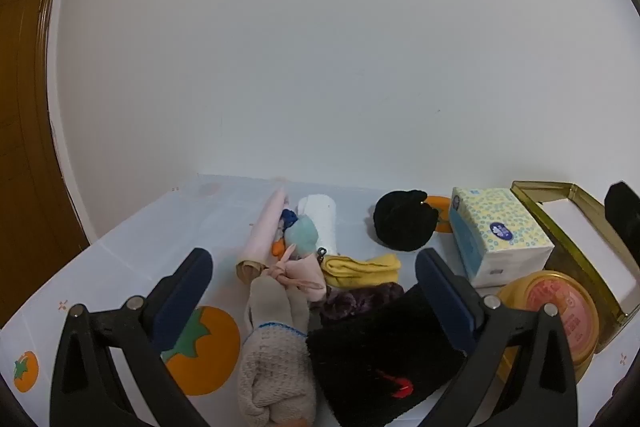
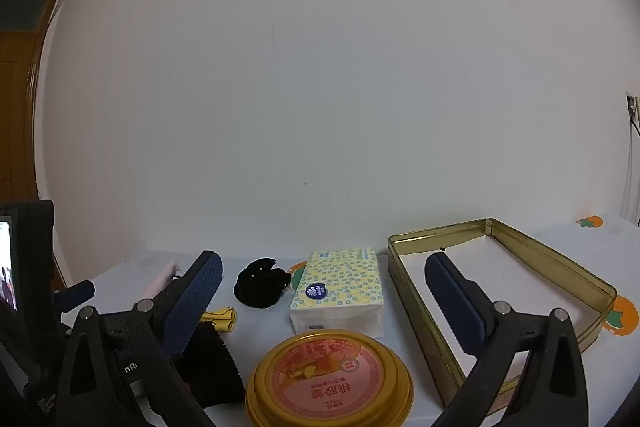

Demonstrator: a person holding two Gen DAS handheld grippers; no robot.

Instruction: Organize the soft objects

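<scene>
Left wrist: my left gripper (image 1: 314, 273) gapes empty above the beige knit sock (image 1: 276, 359) and black cloth (image 1: 384, 359); nothing sorted yet. Right wrist: right gripper (image 2: 322, 283) released, tin tray (image 2: 404, 291) empty. Next, I'd clench a sock.

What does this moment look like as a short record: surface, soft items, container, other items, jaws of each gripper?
surface: table with white cloth, orange fruit prints
soft items: beige knit piece, black cloth, yellow cloth, black plush, white roll
container: gold tin tray, nothing in it
other items: tissue pack, round gold tin
left gripper: jaws open, holding nothing
right gripper: jaws open, holding nothing
</scene>
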